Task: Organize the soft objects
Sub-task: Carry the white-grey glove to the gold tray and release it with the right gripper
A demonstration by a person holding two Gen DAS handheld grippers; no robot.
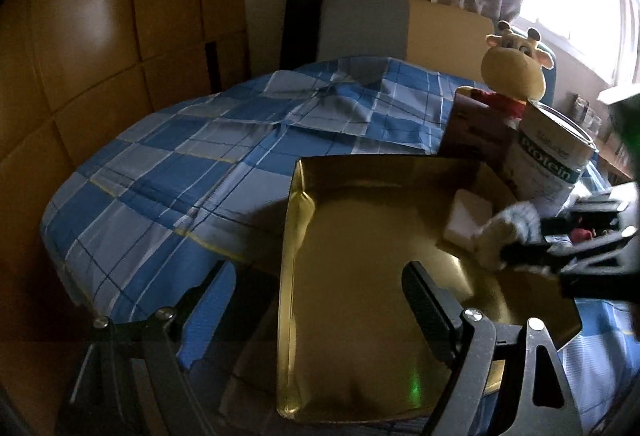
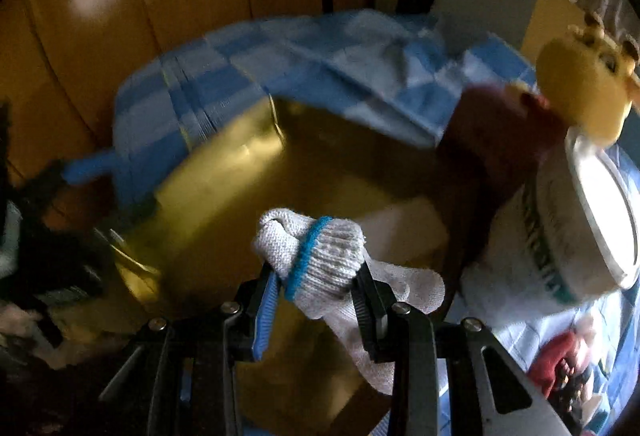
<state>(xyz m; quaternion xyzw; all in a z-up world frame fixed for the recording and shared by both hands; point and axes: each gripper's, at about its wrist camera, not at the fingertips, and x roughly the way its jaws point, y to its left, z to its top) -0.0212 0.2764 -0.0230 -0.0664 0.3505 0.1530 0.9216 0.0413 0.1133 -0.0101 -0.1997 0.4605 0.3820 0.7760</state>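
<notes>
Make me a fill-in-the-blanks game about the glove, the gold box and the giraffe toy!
1. The right gripper is squeezing a white knitted ____.
2. The glove's cuff has a ____ stripe around it.
3. The gold box sits on a blue checked ____.
4. The giraffe toy sits behind a tin with the word ____ on it.

Missing words: glove; blue; cloth; Protein

Black jaws, blue pad, silver screws
</notes>
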